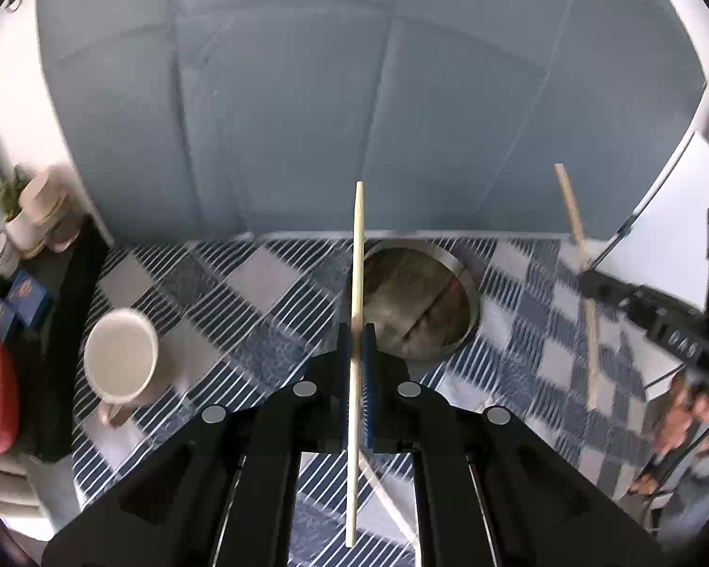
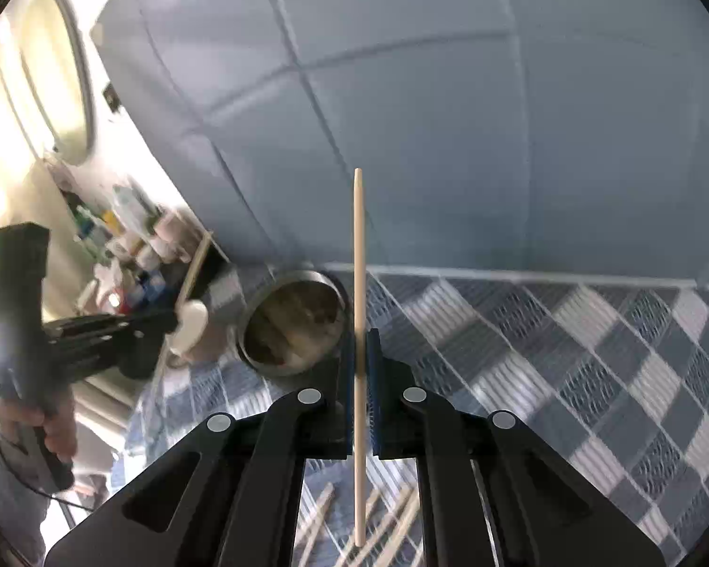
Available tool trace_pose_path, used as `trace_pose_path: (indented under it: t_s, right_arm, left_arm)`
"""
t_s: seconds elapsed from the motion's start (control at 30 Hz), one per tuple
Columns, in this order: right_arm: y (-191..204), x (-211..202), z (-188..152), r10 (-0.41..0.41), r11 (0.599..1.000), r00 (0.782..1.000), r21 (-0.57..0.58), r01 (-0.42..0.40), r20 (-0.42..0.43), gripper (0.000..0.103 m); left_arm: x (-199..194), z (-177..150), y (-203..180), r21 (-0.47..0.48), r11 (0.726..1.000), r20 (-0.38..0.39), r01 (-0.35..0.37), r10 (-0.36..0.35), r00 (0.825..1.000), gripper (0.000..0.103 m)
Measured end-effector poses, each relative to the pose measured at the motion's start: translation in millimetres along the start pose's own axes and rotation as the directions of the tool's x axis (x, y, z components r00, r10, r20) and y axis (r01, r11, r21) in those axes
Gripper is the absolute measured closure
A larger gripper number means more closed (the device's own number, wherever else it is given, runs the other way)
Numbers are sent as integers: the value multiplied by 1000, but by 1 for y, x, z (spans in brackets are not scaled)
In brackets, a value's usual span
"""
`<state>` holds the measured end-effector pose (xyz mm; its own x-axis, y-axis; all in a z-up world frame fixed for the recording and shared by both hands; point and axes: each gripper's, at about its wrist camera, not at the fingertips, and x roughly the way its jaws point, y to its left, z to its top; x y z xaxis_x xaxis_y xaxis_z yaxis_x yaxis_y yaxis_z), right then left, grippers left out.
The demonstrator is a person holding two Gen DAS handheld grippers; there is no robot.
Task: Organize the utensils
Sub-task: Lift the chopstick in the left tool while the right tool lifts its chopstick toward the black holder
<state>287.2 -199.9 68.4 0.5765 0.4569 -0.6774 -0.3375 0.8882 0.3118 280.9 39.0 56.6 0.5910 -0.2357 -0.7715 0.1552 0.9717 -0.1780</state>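
- The left gripper (image 1: 356, 330), black plastic with blue pads, is clenched on a slim, pale wooden chopstick (image 1: 356, 283) standing upright.
- The right gripper (image 2: 360, 354) pinches a matching tapered wooden stick (image 2: 359, 283) the same way (loose ones lie blurred on the cloth below).
- Blue-and-white checked, striped tablecloth (image 1: 241, 293) underneath.
- Beyond: round brushed-steel canister (image 1: 468, 293), open; cream ceramic mug (image 1: 120, 354) to its left.
- Behind, a grey-blue panelled wall (image 1: 307, 94).
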Motion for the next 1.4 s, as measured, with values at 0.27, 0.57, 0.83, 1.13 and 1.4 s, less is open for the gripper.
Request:
trace_pose_path:
  t_s: [0.27,0.57,0.83,1.13,1.4]
  right_arm:
    - [13,16,42,98,995,991,6,-99,91,98]
    - [11,50,59,168,981,960,56,-185,223,98]
    - [15,83,53,160,984,955,42,-176,251,98]
    - [21,98,32,127,991,965,2,-131,228,98]
    - [23,81,20,54,998,966,-4,-55,251,94]
  left_arm:
    - [5,32,-20,-6,1000,158,30,-29,987,99]
    - [24,46,-6,-77,988,325,137,-105,940,99]
    - [51,45,2,-77,979,324,187,-152,934,99]
    - [54,28,3,-59,976,326,211,-181,928,98]
    - [41,19,2,-32,979,340,199,-177,924,98]
